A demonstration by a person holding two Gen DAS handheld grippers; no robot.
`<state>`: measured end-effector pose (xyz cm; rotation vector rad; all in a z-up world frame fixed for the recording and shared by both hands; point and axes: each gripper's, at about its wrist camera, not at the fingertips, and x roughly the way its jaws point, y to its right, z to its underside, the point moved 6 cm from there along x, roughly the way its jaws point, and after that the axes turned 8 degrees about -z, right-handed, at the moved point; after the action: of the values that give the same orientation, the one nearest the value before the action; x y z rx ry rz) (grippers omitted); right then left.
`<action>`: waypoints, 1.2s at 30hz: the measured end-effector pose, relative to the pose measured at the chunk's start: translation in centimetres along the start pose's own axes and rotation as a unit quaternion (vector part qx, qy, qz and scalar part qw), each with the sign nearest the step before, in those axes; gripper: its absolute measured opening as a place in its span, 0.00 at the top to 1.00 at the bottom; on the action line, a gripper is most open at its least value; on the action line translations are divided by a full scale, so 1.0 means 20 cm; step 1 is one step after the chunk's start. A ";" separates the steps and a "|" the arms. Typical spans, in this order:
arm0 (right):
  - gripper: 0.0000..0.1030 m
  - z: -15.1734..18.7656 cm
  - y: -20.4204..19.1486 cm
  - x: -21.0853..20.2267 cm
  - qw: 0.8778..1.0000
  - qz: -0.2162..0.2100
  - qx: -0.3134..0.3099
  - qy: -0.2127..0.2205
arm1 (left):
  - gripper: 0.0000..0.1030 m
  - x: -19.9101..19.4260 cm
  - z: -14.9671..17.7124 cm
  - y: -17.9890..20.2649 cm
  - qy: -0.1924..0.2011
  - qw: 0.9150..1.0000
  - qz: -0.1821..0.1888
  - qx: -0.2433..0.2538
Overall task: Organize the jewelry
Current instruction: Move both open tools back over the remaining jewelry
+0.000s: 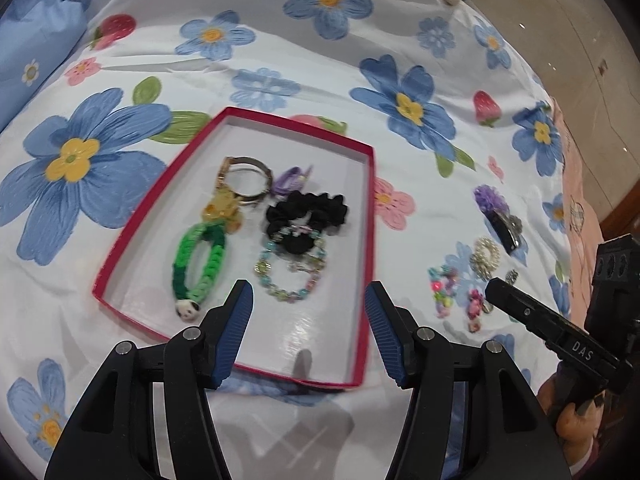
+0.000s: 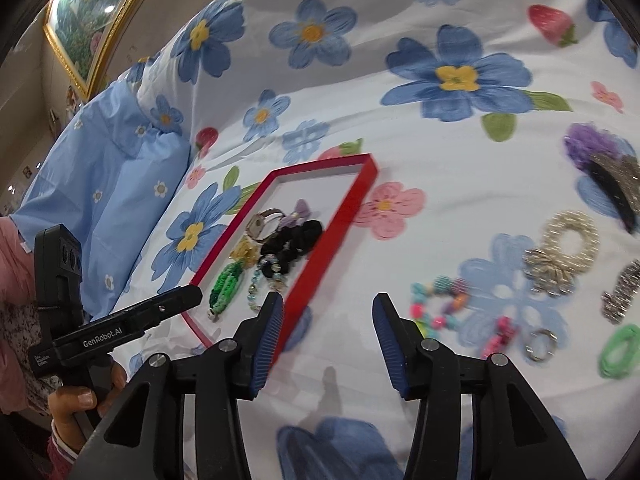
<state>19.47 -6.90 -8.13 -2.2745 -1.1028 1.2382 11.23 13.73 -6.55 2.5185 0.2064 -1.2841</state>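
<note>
A shallow red-rimmed box point(image 1: 370, 200) point(image 2: 340, 224) lies on the flowered bedspread. Inside it are a green braided loop with a panda head point(image 1: 198, 266) point(image 2: 226, 286), a gold ring point(image 1: 246, 180), a black scrunchie point(image 1: 306, 210) point(image 2: 294, 240), a small purple piece point(image 1: 290, 178) and a pastel bead bracelet point(image 1: 290, 274). My left gripper point(image 1: 308, 306) hovers open and empty over the box's near end. My right gripper point(image 2: 328, 320) hangs open and empty above the sheet, just right of the box. Loose on the sheet lie a colourful bead bracelet point(image 2: 436, 308) point(image 1: 440, 292), a silver scrunchie point(image 2: 564, 252) and a ring point(image 2: 540, 344).
Further right lie a purple flower hair clip point(image 2: 600, 160) point(image 1: 496, 212), a sparkly clip point(image 2: 622, 292) and a green loop point(image 2: 620, 350). A light blue pillow point(image 2: 108, 168) rests left of the box. A framed picture point(image 2: 92, 12) hangs on the wall. The bed's right edge point(image 1: 576, 200) drops to the floor.
</note>
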 end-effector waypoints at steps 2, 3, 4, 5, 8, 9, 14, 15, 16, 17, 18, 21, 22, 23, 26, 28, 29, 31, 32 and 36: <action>0.52 0.01 0.04 -0.05 1.000 0.004 0.007 0.005 | 0.44 -0.01 0.01 0.04 -0.001 1.000 0.005 0.005; 0.52 0.02 0.05 -0.06 1.000 0.007 0.009 0.007 | 0.44 -0.01 0.02 0.06 -0.002 1.000 0.007 0.008; 0.52 0.02 0.07 -0.09 1.000 0.009 0.012 0.011 | 0.44 -0.01 0.03 0.08 -0.003 1.000 0.008 0.011; 0.52 0.03 0.09 -0.11 1.000 0.011 0.016 0.014 | 0.44 -0.01 0.03 0.10 -0.004 1.000 0.011 0.016; 0.52 0.05 0.14 -0.18 0.999 0.020 0.023 0.022 | 0.44 -0.01 0.05 0.18 -0.007 0.999 0.016 0.031; 0.51 0.06 0.16 -0.20 0.999 0.023 0.024 0.023 | 0.44 -0.01 0.06 0.21 -0.009 0.999 0.020 0.036; 0.50 0.11 0.27 -0.31 0.998 0.042 0.037 0.032 | 0.42 0.01 0.09 0.34 -0.015 0.998 0.031 0.060; 0.50 0.12 0.29 -0.34 0.998 0.047 0.040 0.033 | 0.42 0.01 0.10 0.37 -0.017 0.997 0.033 0.064; 0.50 0.14 0.32 -0.36 0.997 0.052 0.043 0.033 | 0.42 0.02 0.11 0.38 -0.019 0.997 0.035 0.067; 0.50 0.14 0.33 -0.38 0.997 0.055 0.044 0.034 | 0.42 0.02 0.12 0.40 -0.021 0.997 0.037 0.071; 0.50 0.16 0.36 -0.41 0.996 0.061 0.046 0.035 | 0.42 0.03 0.12 0.43 -0.023 0.996 0.038 0.076; 0.49 0.19 0.41 -0.48 0.995 0.080 0.047 0.043 | 0.42 0.06 0.14 0.49 -0.031 0.995 0.039 0.085; 0.48 0.20 0.42 -0.50 0.994 0.087 0.047 0.045 | 0.42 0.07 0.15 0.50 -0.033 0.995 0.040 0.087; 0.47 0.21 0.44 -0.52 0.993 0.093 0.046 0.047 | 0.42 0.08 0.15 0.52 -0.034 0.995 0.040 0.089; 0.47 0.23 0.49 -0.56 0.991 0.114 0.044 0.051 | 0.42 0.11 0.17 0.57 -0.041 0.994 0.040 0.097; 0.47 0.24 0.53 -0.59 0.990 0.122 0.049 0.053 | 0.42 0.13 0.18 0.60 -0.046 0.993 0.041 0.103; 0.46 0.24 0.55 -0.59 0.989 0.125 0.053 0.054 | 0.42 0.14 0.18 0.61 -0.047 0.992 0.040 0.106; 0.46 0.25 0.59 -0.60 0.988 0.132 0.058 0.053 | 0.42 0.16 0.19 0.64 -0.050 0.992 0.040 0.111; 0.46 0.25 0.61 -0.61 0.988 0.135 0.061 0.054 | 0.42 0.16 0.19 0.65 -0.052 0.991 0.041 0.114; 0.46 0.25 0.67 -0.61 0.986 0.142 0.069 0.055 | 0.41 0.17 0.18 0.70 -0.054 0.990 0.044 0.121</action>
<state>17.82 -25.27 -12.04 -2.4174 -0.6495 1.2296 14.14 -0.68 -8.53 2.6107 -0.0891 -1.4839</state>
